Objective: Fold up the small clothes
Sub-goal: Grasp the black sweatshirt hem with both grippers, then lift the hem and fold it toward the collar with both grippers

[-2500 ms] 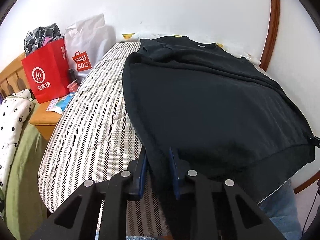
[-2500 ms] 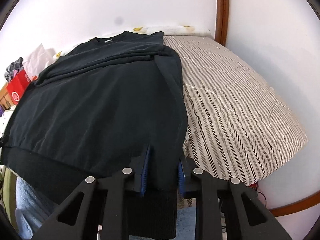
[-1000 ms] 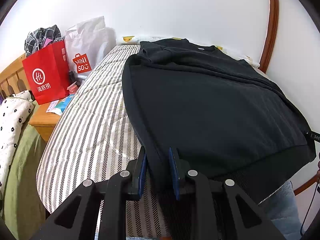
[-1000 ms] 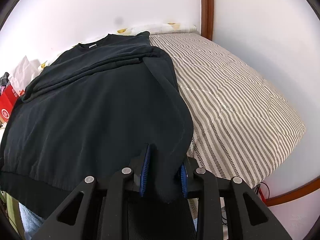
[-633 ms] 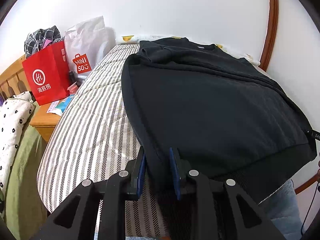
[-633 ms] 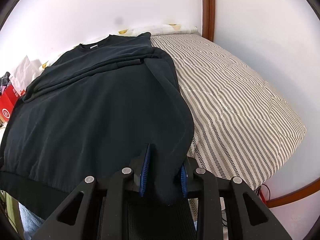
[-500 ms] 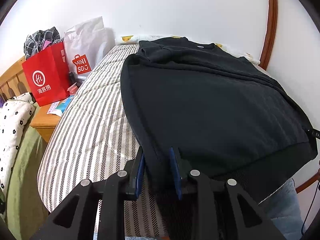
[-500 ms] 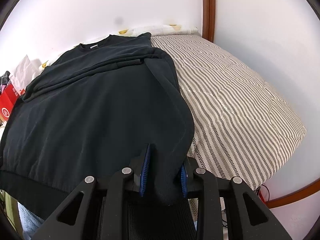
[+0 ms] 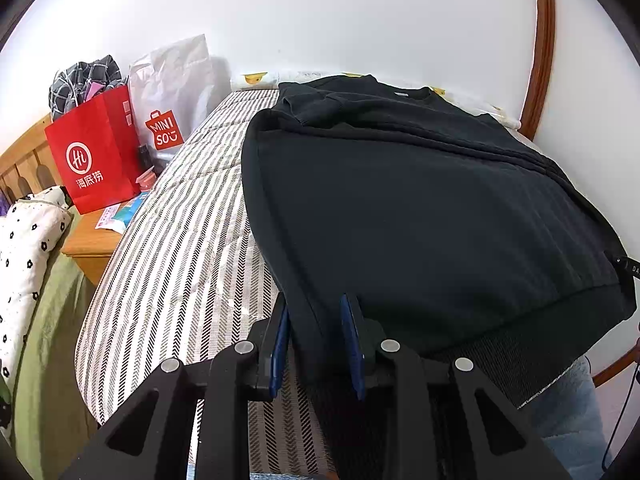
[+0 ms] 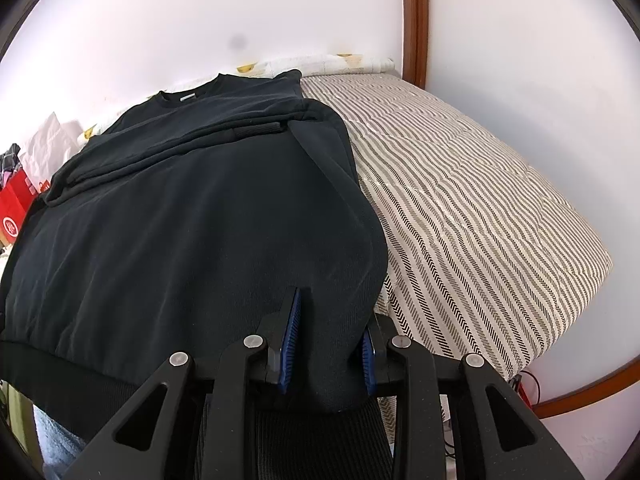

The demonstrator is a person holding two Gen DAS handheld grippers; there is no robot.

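Both views are bright and evenly lit, soft daylight with no hard glare. The white wall (image 9: pixel 360 20) glows almost blown out across the top of the left wrist view, and a faint grey smudge sits upper centre in the right wrist view. Fisheye bending is strong: the wooden frame (image 10: pixel 412 20) curves along the right side, and black vignette fills the corners. The black sweatshirt (image 9: pixel 420 208) swallows detail, its folds barely readable. The striped bedcover (image 10: pixel 480 208) stays crisp; a soft shadow lies on the wall at the right.
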